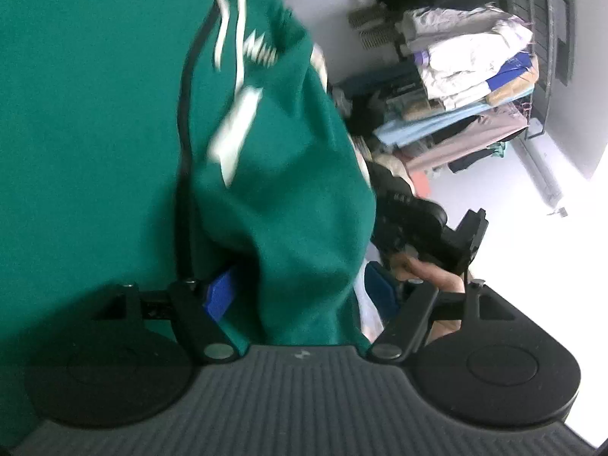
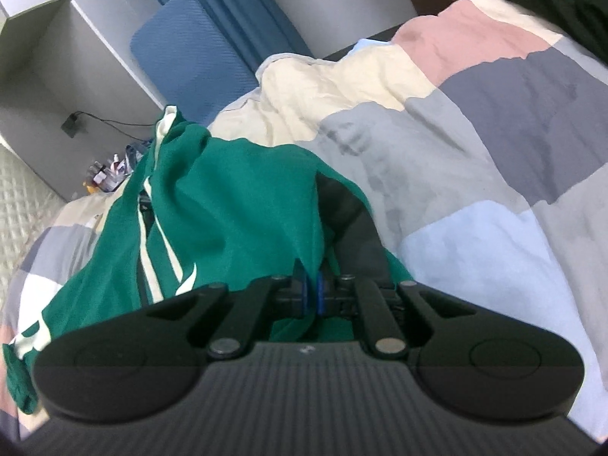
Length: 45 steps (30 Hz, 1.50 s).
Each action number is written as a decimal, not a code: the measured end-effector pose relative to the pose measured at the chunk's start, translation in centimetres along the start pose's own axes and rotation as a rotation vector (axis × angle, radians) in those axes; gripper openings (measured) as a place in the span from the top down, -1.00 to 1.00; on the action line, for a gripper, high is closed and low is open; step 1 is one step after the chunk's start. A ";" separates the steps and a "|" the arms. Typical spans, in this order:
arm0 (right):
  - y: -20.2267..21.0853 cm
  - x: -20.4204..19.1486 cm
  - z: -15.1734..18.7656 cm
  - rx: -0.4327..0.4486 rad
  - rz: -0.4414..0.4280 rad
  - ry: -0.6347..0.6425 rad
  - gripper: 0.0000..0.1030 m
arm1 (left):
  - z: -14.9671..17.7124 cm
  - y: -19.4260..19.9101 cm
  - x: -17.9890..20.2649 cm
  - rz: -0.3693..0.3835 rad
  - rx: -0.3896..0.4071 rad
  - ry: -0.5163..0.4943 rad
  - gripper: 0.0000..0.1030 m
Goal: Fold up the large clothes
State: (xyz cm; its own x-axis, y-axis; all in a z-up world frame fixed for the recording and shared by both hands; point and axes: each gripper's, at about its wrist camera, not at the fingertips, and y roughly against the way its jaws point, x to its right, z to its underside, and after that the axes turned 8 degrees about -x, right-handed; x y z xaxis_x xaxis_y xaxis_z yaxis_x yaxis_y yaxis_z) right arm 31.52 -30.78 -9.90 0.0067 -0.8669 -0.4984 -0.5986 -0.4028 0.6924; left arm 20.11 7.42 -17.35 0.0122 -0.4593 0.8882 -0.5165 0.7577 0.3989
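Garment: green garment (image 2: 235, 197) with cream stripes and lettering, bunched on the patchwork quilt (image 2: 475, 174) at the left of the right wrist view; in the left wrist view a fold of it hangs between the left gripper's fingers.
Left gripper (image 1: 300, 296): jaws spread wide, 1 blue pad (image 1: 218, 296) showing at the left, the other half hidden behind cloth; green fabric drapes between them, and whether the pads press on it cannot be told.
Right gripper (image 2: 311, 292): blue pads pressed together, pinching a thin edge of the green garment.
Hidden: the far end of the garment is cut off at the top of the left wrist view; its print is motion-blurred and unreadable. The lower left corner of the garment runs under the gripper body in the right wrist view.
Hard to make out: a dark device (image 1: 425, 235) held by a hand (image 1: 429, 277) to the right of the hanging cloth, partly covered by the cloth.
Surface: bed covered by the quilt in cream, pink, grey and pale blue blocks, creased.
Room, right wrist view: white shelving (image 2: 57, 76), blue curtain (image 2: 228, 11), blue mat (image 2: 190, 64) leaning upright by the bed, small bottles (image 2: 110, 174) low at the left.
Room, left wrist view: rack of folded clothes (image 1: 467, 76) stacked in layers, white wall behind.
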 end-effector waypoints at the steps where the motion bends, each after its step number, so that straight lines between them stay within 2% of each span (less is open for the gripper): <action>1: 0.2 0.0 0.1 0.001 -0.004 0.001 0.85 | 0.2 -0.7 -0.1 0.004 -0.018 0.026 -0.46; 3: 0.2 0.1 0.0 -0.004 -0.019 -0.003 0.85 | 0.8 -2.0 0.1 0.000 -0.048 0.032 -0.45; 5: 0.3 0.2 0.1 -0.007 -0.052 -0.011 0.85 | 1.1 -2.8 0.8 -0.041 -0.050 -0.021 -0.20; 6: 0.2 0.1 0.1 -0.010 -0.066 -0.011 0.85 | 1.2 -3.1 1.2 -0.067 -0.050 -0.048 0.12; 7: 0.2 0.0 0.1 -0.012 -0.076 -0.009 0.85 | 1.1 -3.2 1.5 -0.100 -0.053 -0.066 0.52; 8: 0.1 -0.1 0.2 -0.012 -0.083 -0.005 0.85 | 0.8 -3.3 1.8 -0.131 -0.052 -0.082 0.64; 11: 0.2 -0.5 0.2 -0.011 -0.105 -0.007 0.85 | -0.2 -1.2 3.0 -0.163 0.016 -0.125 0.72; 14: 0.5 -0.6 0.3 -0.018 -0.151 -0.032 0.85 | -1.7 2.2 3.7 -0.162 0.050 -0.119 0.73; 19: 1.1 -1.5 0.8 -0.055 -0.290 -0.074 0.85 | -2.8 9.7 5.0 -0.143 0.141 -0.176 0.73; 21: 1.3 -2.5 1.2 -0.076 -0.354 -0.077 0.85 | -3.1 11.9 5.8 -0.124 0.140 -0.238 0.73; 23: 1.5 -3.4 1.7 -0.099 -0.389 -0.072 0.85 | -3.2 13.7 6.8 -0.148 0.151 -0.307 0.73; 24: 1.5 -4.0 2.0 -0.113 -0.382 -0.059 0.85 | -3.1 14.5 7.1 -0.168 0.161 -0.326 0.73; 26: 1.3 -4.9 2.9 -0.153 -0.312 -0.030 0.85 | -2.7 15.3 7.5 -0.232 0.160 -0.366 0.72; 31: -0.3 -5.3 4.6 -0.245 -0.189 0.031 0.80 | -2.2 13.5 6.1 -0.361 0.030 -0.355 0.67; 32: -0.6 -5.4 4.7 -0.253 -0.180 0.046 0.79 | -2.0 12.9 6.0 -0.369 0.007 -0.370 0.64; 33: -0.6 -5.4 4.7 -0.260 -0.183 0.047 0.79 | -1.8 12.6 6.0 -0.361 -0.008 -0.388 0.51; 34: -0.8 -5.1 4.7 -0.265 -0.194 0.042 0.74 | -1.6 12.3 6.2 -0.347 -0.015 -0.400 0.19; 35: -0.8 -4.9 4.5 -0.270 -0.204 0.035 0.68 | -1.3 12.8 6.0 -0.337 -0.015 -0.401 -0.03; 36: -0.8 -4.8 4.3 -0.273 -0.213 0.036 0.46 | -1.1 13.1 6.0 -0.330 -0.008 -0.403 -0.31; 37: -0.9 -4.7 4.1 -0.267 -0.223 0.040 0.08 | -1.0 13.2 6.2 -0.320 0.009 -0.414 -0.36; 39: -0.5 -4.5 3.8 -0.227 -0.239 0.049 -0.35 | -0.8 13.8 6.0 -0.309 0.041 -0.413 -0.38; 45: -1.6 -4.2 1.6 -0.148 -0.241 0.048 -0.35 | -1.9 14.3 4.8 -0.333 0.162 -0.324 -0.40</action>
State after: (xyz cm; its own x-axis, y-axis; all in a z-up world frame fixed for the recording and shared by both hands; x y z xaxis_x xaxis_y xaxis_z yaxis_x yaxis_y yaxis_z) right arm 31.16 -26.05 -9.79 0.1742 -0.7526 -0.6351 -0.4517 -0.6341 0.6276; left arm 14.35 16.95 -6.96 -0.0542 -0.8044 0.5916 -0.6566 0.4751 0.5859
